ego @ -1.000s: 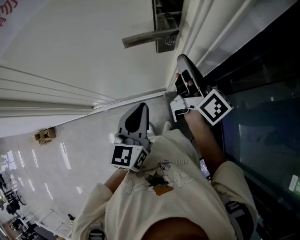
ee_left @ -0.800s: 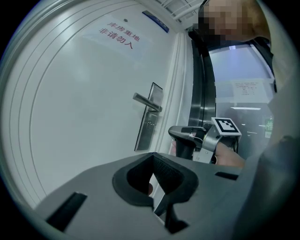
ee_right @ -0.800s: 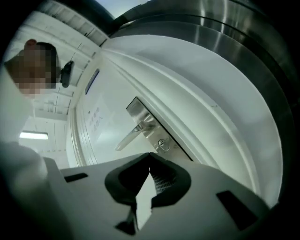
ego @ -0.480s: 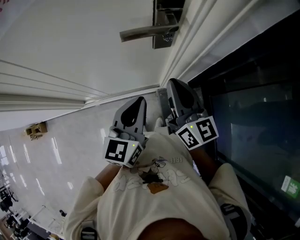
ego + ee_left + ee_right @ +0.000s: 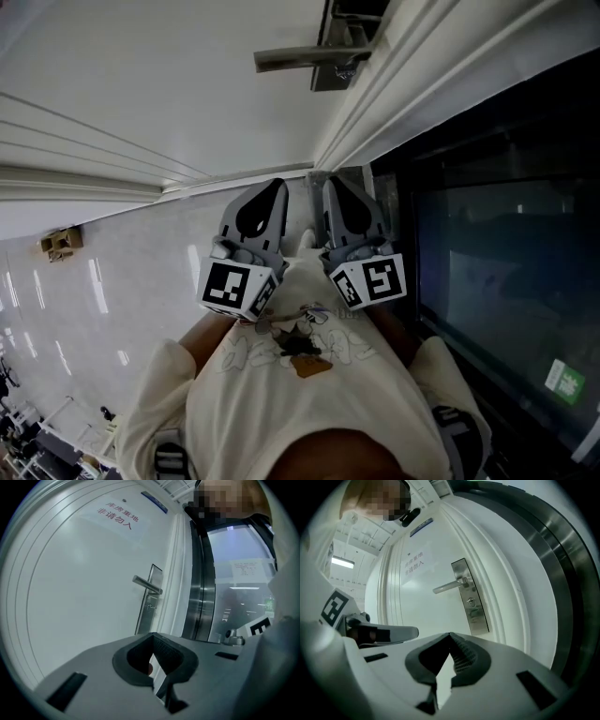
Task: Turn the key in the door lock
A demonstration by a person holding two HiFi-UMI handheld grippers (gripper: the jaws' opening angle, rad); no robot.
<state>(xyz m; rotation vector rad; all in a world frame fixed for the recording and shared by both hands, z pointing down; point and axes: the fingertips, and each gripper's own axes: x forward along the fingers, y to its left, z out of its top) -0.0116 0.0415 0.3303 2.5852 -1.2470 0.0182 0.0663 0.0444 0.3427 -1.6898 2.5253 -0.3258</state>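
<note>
The white door's metal lock plate [image 5: 469, 597] carries a lever handle [image 5: 450, 587], with the keyhole [image 5: 471, 603] below it; whether a key sits in it is too small to tell. The same handle [image 5: 300, 58] appears at the top of the head view and as a handle [image 5: 146, 584] in the left gripper view. My right gripper [image 5: 330, 184] is shut and empty, held well back from the lock. My left gripper [image 5: 276, 186] is beside it, also shut on nothing. Both point roughly level toward the door.
A dark glass panel [image 5: 487, 262] with a steel frame [image 5: 201, 583] runs along the right of the door. A red-lettered sign [image 5: 119, 515] is stuck high on the door. Glossy floor [image 5: 84, 291] spreads to the left, with a small box [image 5: 58, 242] by the wall.
My right gripper has pulled back and down from near the lock, rolled upright and shut its jaws. It now sits beside the left gripper, which has hardly moved.
</note>
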